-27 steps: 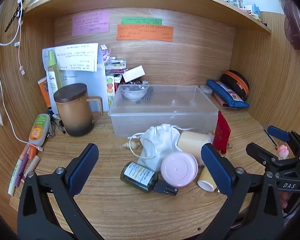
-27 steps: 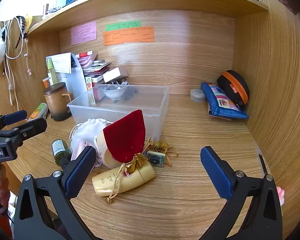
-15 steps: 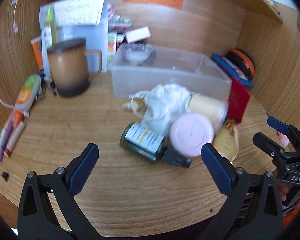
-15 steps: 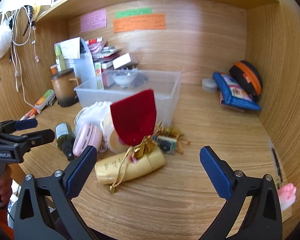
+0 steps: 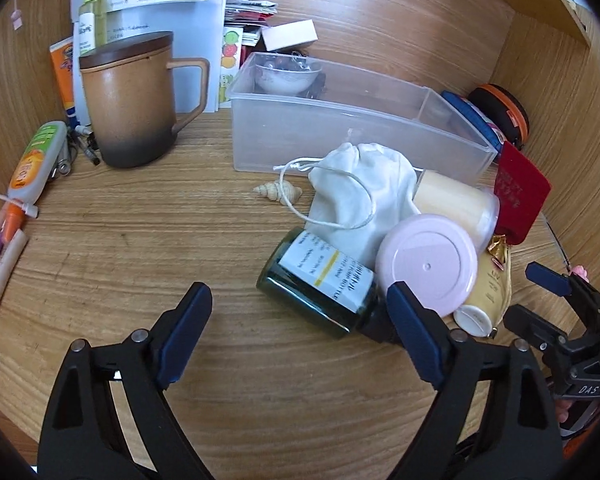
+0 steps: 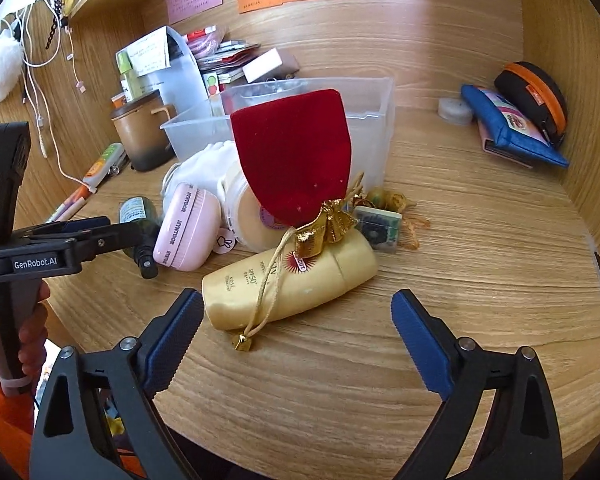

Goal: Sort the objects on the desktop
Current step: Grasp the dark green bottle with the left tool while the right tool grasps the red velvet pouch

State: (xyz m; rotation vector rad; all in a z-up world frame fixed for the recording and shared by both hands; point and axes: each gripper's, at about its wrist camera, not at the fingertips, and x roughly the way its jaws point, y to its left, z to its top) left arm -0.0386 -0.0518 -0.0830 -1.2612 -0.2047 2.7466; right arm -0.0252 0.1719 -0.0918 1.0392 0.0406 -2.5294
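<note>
surface: wooden desk | on it: lidded mug, clear plastic bin, seashell, green bottle, gold tube, blue pouch

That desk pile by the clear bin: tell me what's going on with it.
A person holds a gripper in each hand over a cluttered wooden desk. The left gripper hangs open near the dark green bottle and pink jar. The right gripper hangs open near the gold tube under the red pouch. Neither grips anything. The clear bin holds only a small bowl.
</note>
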